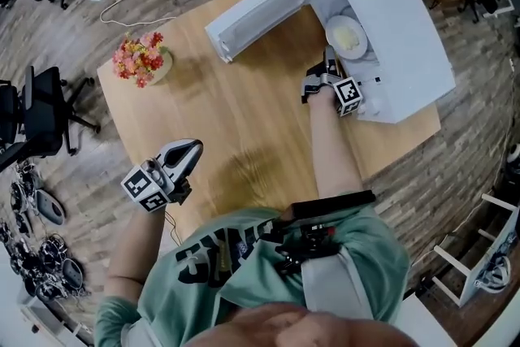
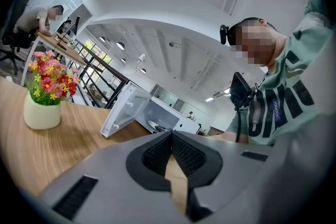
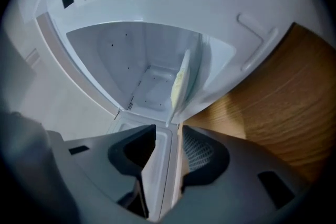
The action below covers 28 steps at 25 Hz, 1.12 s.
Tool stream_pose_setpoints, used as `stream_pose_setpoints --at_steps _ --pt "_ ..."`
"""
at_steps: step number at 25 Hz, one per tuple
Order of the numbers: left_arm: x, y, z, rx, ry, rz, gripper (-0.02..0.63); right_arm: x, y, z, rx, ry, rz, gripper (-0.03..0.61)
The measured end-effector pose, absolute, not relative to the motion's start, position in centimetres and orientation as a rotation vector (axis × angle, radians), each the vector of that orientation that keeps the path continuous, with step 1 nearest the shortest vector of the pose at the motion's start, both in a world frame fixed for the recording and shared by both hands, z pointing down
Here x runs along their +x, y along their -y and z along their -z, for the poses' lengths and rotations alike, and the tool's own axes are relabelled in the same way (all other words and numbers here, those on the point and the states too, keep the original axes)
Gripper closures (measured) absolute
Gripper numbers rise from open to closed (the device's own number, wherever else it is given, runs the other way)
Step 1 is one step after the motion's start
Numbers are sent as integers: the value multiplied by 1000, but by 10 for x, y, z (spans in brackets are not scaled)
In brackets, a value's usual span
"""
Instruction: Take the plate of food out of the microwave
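The white microwave (image 1: 406, 36) lies open at the table's far right, its door (image 1: 268, 8) swung out to the left. Inside sits a white plate (image 1: 347, 36) with pale yellow food. My right gripper (image 1: 327, 67) is at the front of the opening, just short of the plate. In the right gripper view the plate (image 3: 179, 84) is seen edge-on, its near rim reaching the gap between the jaws of my right gripper (image 3: 169, 136); the jaws stand apart and do not press on it. My left gripper (image 1: 191, 149) hovers over the table's near left, shut and empty (image 2: 171, 135).
A pale vase of pink and red flowers (image 1: 142, 59) stands at the far left of the wooden table (image 1: 244, 118). Office chairs and cables lie on the floor to the left. The open door juts across the table's back.
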<state>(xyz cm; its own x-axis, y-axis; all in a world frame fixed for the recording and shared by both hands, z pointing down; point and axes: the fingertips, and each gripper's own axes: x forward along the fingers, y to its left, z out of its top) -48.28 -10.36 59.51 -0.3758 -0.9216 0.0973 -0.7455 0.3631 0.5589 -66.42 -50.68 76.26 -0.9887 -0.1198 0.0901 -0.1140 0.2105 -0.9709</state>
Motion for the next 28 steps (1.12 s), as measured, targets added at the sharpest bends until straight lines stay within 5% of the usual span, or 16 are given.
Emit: stream_pose_setpoints --at_steps 16,23,28 --pt "-488 89 -628 1371 2201 664 609 -685 540 -774 -459 -2230 1949 441" --pt "-483 83 -631 1350 2196 671 609 -680 537 -775 -446 -2220 1956 555" --pt "-480 78 -624 1348 2218 668 609 -672 525 -773 -396 -2216 1978 555"
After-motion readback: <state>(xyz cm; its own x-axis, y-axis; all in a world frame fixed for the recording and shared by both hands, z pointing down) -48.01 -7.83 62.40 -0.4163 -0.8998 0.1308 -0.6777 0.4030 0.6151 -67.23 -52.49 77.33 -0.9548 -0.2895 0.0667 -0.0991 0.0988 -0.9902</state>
